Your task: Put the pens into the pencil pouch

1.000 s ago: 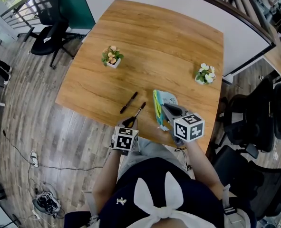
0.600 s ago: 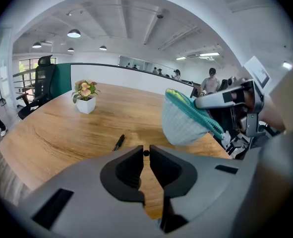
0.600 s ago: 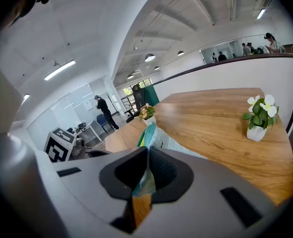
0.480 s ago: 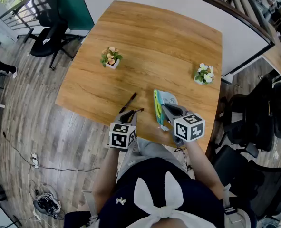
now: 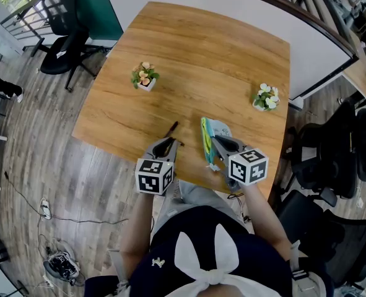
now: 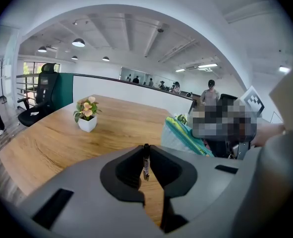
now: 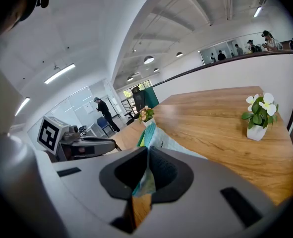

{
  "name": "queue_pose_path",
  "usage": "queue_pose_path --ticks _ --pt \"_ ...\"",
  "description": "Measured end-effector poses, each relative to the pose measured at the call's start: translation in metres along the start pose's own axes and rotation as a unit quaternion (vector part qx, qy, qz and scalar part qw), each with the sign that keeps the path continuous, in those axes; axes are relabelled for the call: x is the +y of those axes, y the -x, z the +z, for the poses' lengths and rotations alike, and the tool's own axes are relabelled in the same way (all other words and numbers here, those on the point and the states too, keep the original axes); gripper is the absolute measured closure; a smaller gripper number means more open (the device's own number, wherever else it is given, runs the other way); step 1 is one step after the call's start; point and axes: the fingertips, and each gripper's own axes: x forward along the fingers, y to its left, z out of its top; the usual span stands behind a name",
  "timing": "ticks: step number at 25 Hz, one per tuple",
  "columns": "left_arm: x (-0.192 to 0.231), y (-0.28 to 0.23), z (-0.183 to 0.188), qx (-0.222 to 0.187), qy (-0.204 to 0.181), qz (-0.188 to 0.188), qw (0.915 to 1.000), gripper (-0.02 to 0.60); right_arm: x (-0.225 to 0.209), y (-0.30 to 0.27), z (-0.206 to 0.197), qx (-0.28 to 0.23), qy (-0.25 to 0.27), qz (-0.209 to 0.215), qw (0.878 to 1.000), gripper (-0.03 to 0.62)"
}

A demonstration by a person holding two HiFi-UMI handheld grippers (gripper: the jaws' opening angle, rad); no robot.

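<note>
My left gripper point(image 5: 168, 143) is shut on a black pen point(image 6: 146, 165), held above the near edge of the wooden table point(image 5: 220, 60); the left gripper view shows the pen pinched end-on between the jaws. A second black pen point(image 5: 172, 127) lies on the table just beyond that gripper, mostly hidden by it. To the right, the green and light-blue pencil pouch point(image 5: 212, 135) stands on its edge. My right gripper point(image 5: 215, 143) is shut on the pouch's near end, and its fabric point(image 7: 145, 178) shows between the jaws.
A small pot with peach flowers point(image 5: 145, 74) stands at the table's left. A pot with white flowers point(image 5: 266, 96) stands at its right. Office chairs point(image 5: 65, 39) surround the table on the wood floor. The person's body is at the near edge.
My left gripper has risen off the table with the black pen in it and now covers most of the other pen. The right gripper and the pouch have stayed put.
</note>
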Motion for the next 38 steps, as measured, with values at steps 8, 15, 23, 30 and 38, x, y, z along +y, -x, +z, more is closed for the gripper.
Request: queue_pose_path --ticks 8,15,23,30,38 --pt "-0.006 0.005 0.020 -0.019 -0.011 -0.004 0.9997 0.528 -0.004 0.001 0.001 -0.001 -0.002 -0.001 1.000 0.568" --pt "-0.006 0.011 0.033 -0.032 -0.016 -0.006 0.9993 0.528 -0.003 0.000 0.003 -0.003 -0.004 0.001 1.000 0.568" --pt "-0.011 0.020 0.047 -0.052 -0.011 -0.015 0.9985 0.528 -0.001 -0.001 0.005 -0.005 -0.003 0.002 1.000 0.568" --pt "-0.019 0.033 0.070 -0.080 -0.005 -0.032 0.9963 0.528 -0.002 -0.002 0.003 -0.004 -0.004 -0.001 1.000 0.568" --pt "-0.040 0.055 0.103 -0.119 -0.028 -0.055 0.9910 0.528 -0.001 -0.003 0.003 -0.003 -0.006 -0.003 1.000 0.568"
